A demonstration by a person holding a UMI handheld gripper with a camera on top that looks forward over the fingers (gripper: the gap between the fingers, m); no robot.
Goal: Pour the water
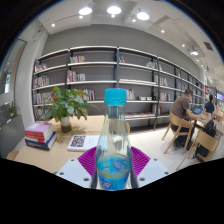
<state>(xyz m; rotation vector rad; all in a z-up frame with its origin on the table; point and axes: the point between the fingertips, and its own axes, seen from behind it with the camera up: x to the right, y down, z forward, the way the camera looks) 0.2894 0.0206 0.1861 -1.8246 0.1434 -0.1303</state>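
A clear plastic water bottle (113, 150) with a blue cap and a blue label stands upright between my fingers, filling the space just ahead of the camera. My gripper (113, 165) is shut on the bottle, with a purple pad (88, 160) pressed to its left side and the other pad (139, 161) to its right side. The bottle appears lifted, with the wooden table (55, 155) below and behind it. The bottle's base is hidden.
A stack of books (40, 134), a potted green plant (66, 104) and a QR-code card (77, 142) stand on the table to the left. Bookshelves (110, 80) line the far wall. People sit at chairs and tables (190, 120) to the right.
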